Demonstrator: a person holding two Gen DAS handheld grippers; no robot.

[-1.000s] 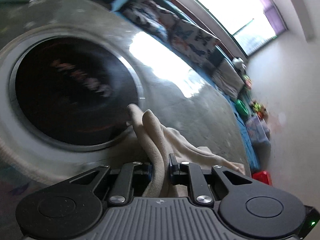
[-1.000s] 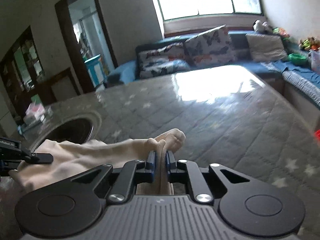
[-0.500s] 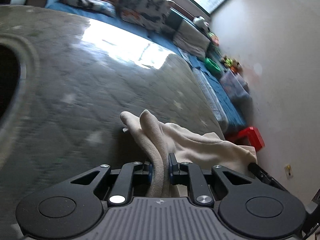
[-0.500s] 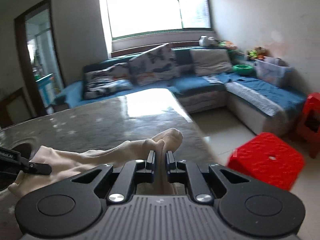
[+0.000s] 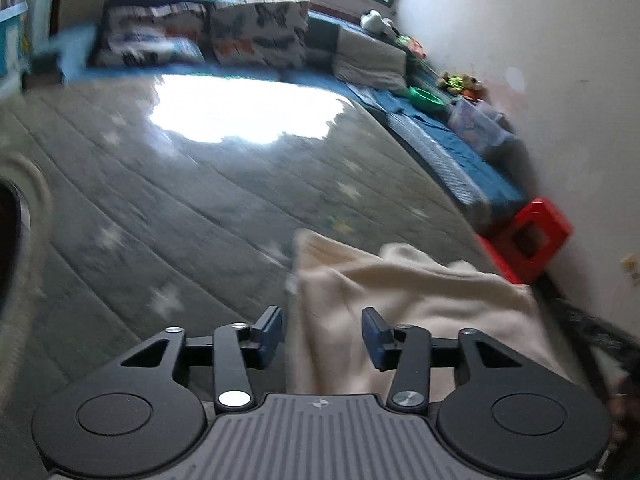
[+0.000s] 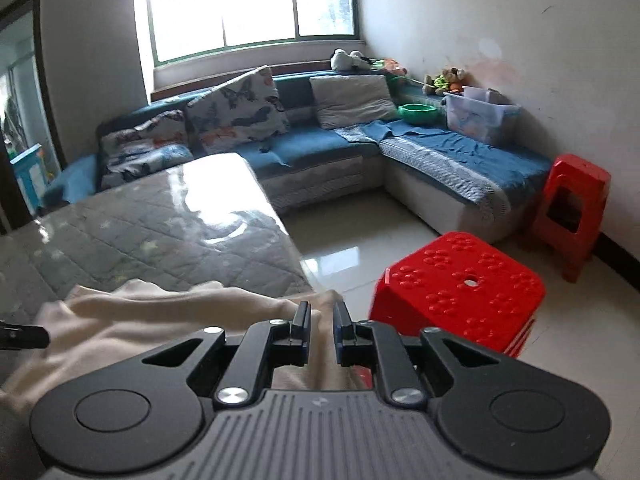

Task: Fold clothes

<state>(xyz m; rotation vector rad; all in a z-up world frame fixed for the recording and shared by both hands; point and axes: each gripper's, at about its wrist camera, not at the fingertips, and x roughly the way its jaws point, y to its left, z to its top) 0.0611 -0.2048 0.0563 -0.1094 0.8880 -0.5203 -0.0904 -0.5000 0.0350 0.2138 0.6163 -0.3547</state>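
Nearest to me, my left tongs (image 5: 322,334) have just been opening; their pads stand apart with the cream garment (image 5: 400,300) lying slack between them, touching neither as far as I can see. I judge I'm releasing that end so it settles flat on the counter (image 5: 200,208). My right tongs (image 6: 322,330) are nearly closed, and cream cloth runs up into the narrow gap, so I read them as pinching the garment's other end, holding it taut near the counter's right edge while the left lets go.

The garment (image 6: 168,312) lies along the near right part of the grey quilted counter, bunched in soft ridges, not yet a neat fold.

The left view shows a round dark opening (image 5: 8,232) at the counter's far left, which the right view misses. The right view alone shows the red stool (image 6: 460,292) just beyond the counter edge, the floor, and a taller red stool (image 6: 576,204) against the wall. Farthest off, both show the blue sofa (image 6: 320,144) under the window.
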